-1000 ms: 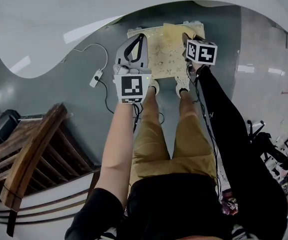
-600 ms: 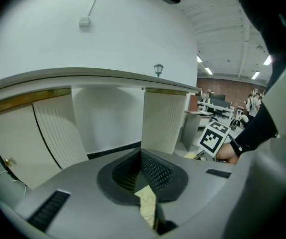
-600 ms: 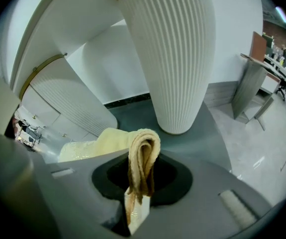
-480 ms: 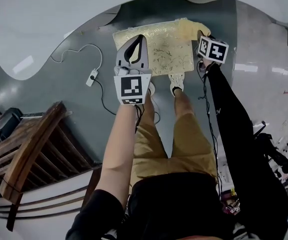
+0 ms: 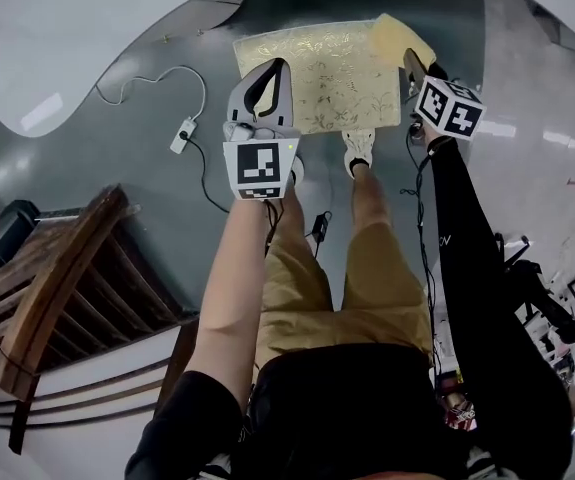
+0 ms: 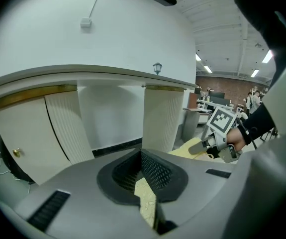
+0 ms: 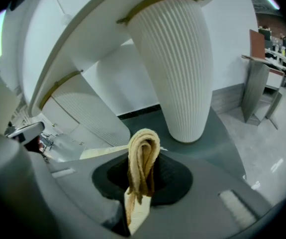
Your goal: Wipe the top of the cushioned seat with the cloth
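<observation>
Right claw: right gripper has its jaws clamped on the folded cloth, which loops up out of them.
Left claw: left gripper has its jaws drawn together with nothing held; the seat's pattern shows through the gap.
Arms: both reach down and forward, the left forearm bare, the right in a black sleeve.
Cloth: over the far right corner of the cushioned seat.
Seat: on the grey floor, just ahead of the person's shoe; the left gripper is above its near left edge.
Count: two grippers, one cloth, one seat.
Beyond: a power strip to the left.
</observation>
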The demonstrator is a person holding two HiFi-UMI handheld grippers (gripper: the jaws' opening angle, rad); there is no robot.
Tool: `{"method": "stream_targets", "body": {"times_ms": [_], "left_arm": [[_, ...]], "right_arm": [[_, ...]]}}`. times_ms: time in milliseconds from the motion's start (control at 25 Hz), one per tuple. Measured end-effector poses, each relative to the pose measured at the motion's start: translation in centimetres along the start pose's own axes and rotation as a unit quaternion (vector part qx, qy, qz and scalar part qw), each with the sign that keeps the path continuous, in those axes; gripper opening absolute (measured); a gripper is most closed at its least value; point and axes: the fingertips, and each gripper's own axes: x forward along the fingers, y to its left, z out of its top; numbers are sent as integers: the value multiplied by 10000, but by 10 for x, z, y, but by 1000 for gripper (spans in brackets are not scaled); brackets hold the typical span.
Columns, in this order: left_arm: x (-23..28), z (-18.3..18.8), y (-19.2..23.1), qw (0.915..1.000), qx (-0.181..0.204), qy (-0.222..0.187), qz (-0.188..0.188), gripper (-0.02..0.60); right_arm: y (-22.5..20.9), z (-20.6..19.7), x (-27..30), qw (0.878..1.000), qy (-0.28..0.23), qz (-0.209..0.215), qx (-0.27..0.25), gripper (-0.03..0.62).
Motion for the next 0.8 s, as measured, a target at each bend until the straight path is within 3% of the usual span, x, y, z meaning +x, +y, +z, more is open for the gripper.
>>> {"method": "stream_targets", "body": {"times_ms": [240, 520, 640, 800], "left_arm": [[-33, -12, 46, 9998, -62, -55, 175, 5], [-74, -24, 96, 9997, -16, -121, 221, 5], [-86, -34, 108, 9996, -21, -99, 251, 5], [-95, -45, 118, 9996, 47, -44, 290, 5]], "right_arm": [[123, -11, 0, 9940, -123, 947, -525, 57], [275, -61, 32, 9763, 236, 2003, -789, 57], [303, -92, 52, 9757, 477, 2011, -732, 57], [307, -127, 85, 9793, 876, 1621, -832, 57]]}}
